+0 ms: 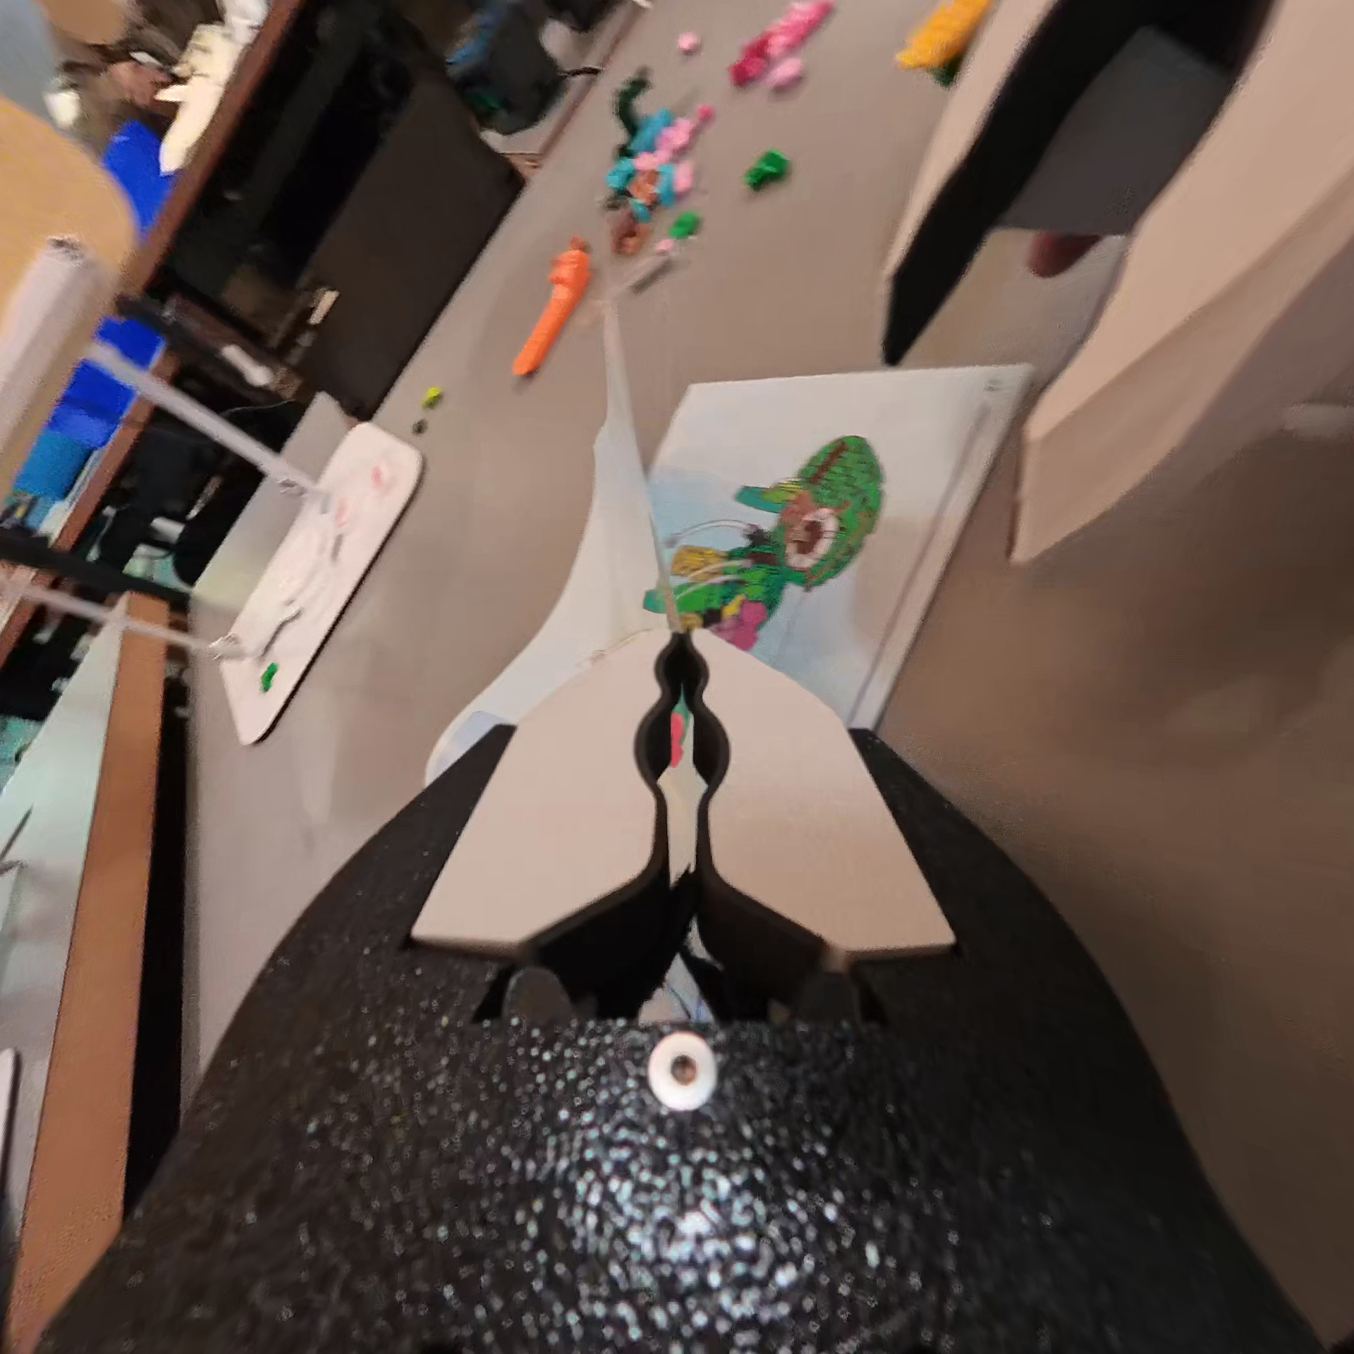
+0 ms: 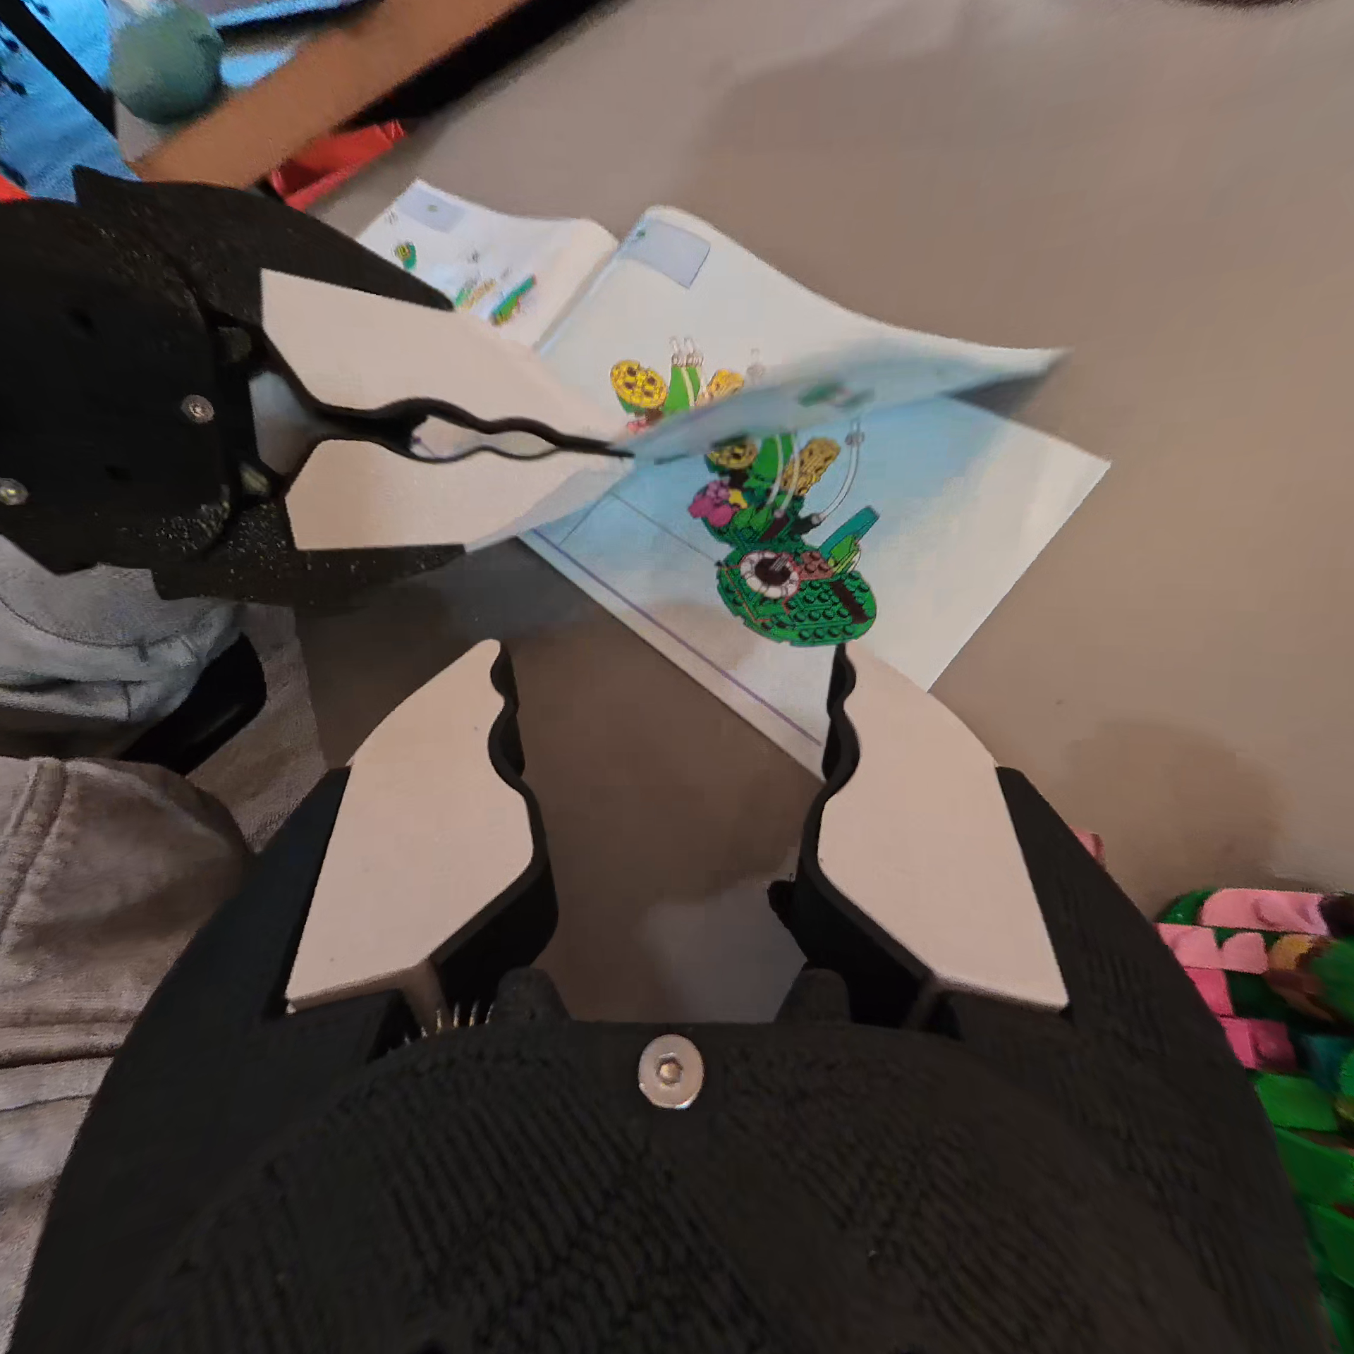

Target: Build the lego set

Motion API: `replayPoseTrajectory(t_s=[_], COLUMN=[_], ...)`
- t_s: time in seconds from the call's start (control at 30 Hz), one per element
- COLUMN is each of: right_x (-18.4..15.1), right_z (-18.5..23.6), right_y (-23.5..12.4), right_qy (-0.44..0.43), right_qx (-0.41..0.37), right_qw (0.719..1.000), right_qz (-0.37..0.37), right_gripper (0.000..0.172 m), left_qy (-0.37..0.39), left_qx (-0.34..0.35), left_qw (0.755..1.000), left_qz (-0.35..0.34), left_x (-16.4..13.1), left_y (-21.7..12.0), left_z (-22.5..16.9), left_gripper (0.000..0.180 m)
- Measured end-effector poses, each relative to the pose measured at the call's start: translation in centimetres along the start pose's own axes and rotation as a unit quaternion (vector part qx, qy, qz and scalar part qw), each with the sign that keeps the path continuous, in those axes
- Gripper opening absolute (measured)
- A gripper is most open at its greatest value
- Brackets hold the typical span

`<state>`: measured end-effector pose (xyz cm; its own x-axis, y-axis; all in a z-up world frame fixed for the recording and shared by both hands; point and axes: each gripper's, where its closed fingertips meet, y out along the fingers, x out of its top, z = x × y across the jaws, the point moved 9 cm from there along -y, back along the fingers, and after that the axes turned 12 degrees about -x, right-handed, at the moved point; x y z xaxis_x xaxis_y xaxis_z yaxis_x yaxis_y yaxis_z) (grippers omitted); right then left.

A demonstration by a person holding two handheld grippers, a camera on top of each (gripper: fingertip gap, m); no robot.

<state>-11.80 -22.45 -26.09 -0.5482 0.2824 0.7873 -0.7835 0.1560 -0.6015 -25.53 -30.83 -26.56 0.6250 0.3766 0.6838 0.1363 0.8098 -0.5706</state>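
Right gripper [image 2: 670, 703] hung spread and empty just short of the open instruction booklet [image 2: 989, 513] on the grey table [image 2: 1099, 183], while left gripper [image 2: 619, 447] pinched one page [image 2: 879, 381] lifted partway, not yet laid over.

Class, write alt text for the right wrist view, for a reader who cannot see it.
The left gripper, shut, pinches a lifted page of an open instruction booklet on a grey table. The right gripper is open and holds nothing, near the booklet's edge; pink and green bricks lie at right.
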Motion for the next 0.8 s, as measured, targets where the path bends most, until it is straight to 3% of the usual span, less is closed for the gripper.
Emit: replayPoseTrajectory(t_s=[0.13, 0.2, 0.3, 0.43, 0.5, 0.6, 0.7, 0.8], right_x=[0.1, 0.0, -0.1, 0.1, 0.2, 0.3, 0.3, 0.4], right_z=[-0.2, -0.1, 0.0, 0.3, 0.5, 0.9, 1.3, 1.5], right_y=[-0.3, 0.0, 0.4, 0.9, 1.1, 1.2, 1.2, 1.3], right_qy=[-0.006, -0.021, -0.035, -0.038, -0.041, -0.053, -0.074, -0.095], right_qx=[-0.005, -0.016, -0.032, -0.030, -0.025, -0.020, -0.022, -0.033], right_qw=[1.000, 1.000, 0.999, 0.998, 0.998, 0.998, 0.996, 0.994], right_qz=[-0.007, -0.008, -0.021, -0.030, -0.029, -0.035, -0.048, -0.048], right_gripper=[0.078, 0.069, 0.053, 0.046, 0.045, 0.045, 0.044, 0.042], left_qy=[-0.049, -0.099, -0.192, -0.280, -0.325, -0.390, -0.414, -0.401], left_qx=[0.088, 0.108, 0.136, 0.170, 0.173, 0.179, 0.228, 0.286], left_qw=[0.995, 0.989, 0.972, 0.945, 0.930, 0.903, 0.881, 0.870], left_qz=[-0.015, 0.002, 0.020, 0.005, -0.011, -0.005, -0.016, -0.038], left_x=[-1.3, -2.6, -5.1, -7.8, -8.9, -10.6, -11.9, -12.1], left_y=[-2.9, -4.5, -6.9, -9.6, -10.4, -11.2, -12.5, -14.1], left_z=[1.9, 2.7, 3.7, 3.7, 3.4, 2.9, 2.3, 2.0], left_gripper=[0.000, 0.000, 0.000, 0.005, 0.025, 0.083, 0.094, 0.089])
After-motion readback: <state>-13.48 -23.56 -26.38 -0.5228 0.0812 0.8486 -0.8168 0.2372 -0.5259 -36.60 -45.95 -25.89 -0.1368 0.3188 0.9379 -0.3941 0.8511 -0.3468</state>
